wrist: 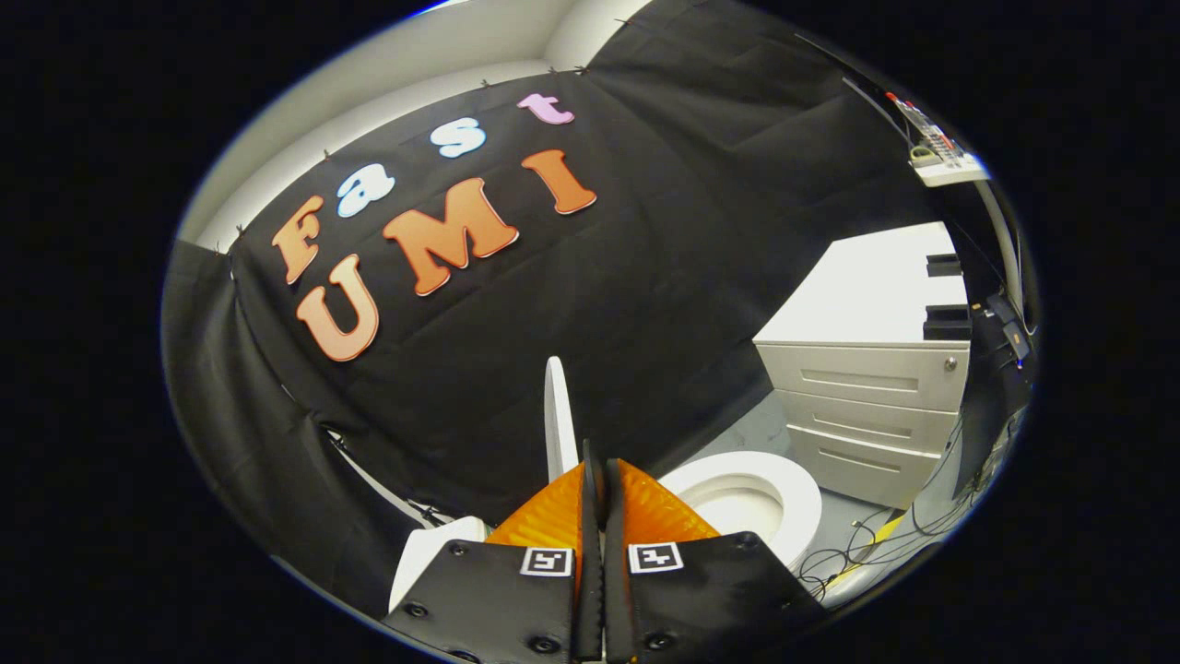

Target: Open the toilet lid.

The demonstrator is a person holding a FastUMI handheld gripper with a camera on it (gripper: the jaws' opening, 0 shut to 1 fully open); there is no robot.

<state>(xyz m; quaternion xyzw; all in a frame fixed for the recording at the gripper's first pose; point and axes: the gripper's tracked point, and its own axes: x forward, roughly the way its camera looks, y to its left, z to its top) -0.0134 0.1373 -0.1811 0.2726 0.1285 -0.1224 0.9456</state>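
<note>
**Gripper at the raised toilet lid**

The gripper (595, 461) has two fingers, drawn together with almost no gap between them along their whole length. Whether the thin lower edge of the lid is caught between the tips cannot be told, since the tips hide the contact.

Just ahead of the fingertips stands one toilet lid (556, 415), white, raised and seen edge-on as a narrow upright blade. Its top edge is rounded and free, with dark cloth behind it. To the right of the fingers, and beside the lid, lies one toilet bowl (793, 503) with its seat ring uncovered; the opening faces up. To the left of the fingers a white block, likely the tank (429, 549), shows in part.

Beyond the bowl stands one white cabinet (867, 387) with three drawers, each with a long recessed handle; the top drawer carries one small round lock. Two dark blocks sit at the far edge of its flat top. A strip of grey floor (751, 429) separates bowl and cabinet, giving open room on that side. Several loose cables (867, 544) lie on the floor near the bowl's front rim.

Behind everything hangs the black cloth wall (664, 258), close behind the lid. High above the cabinet, one small white shelf (949, 166) holds small items too small to identify.
</note>
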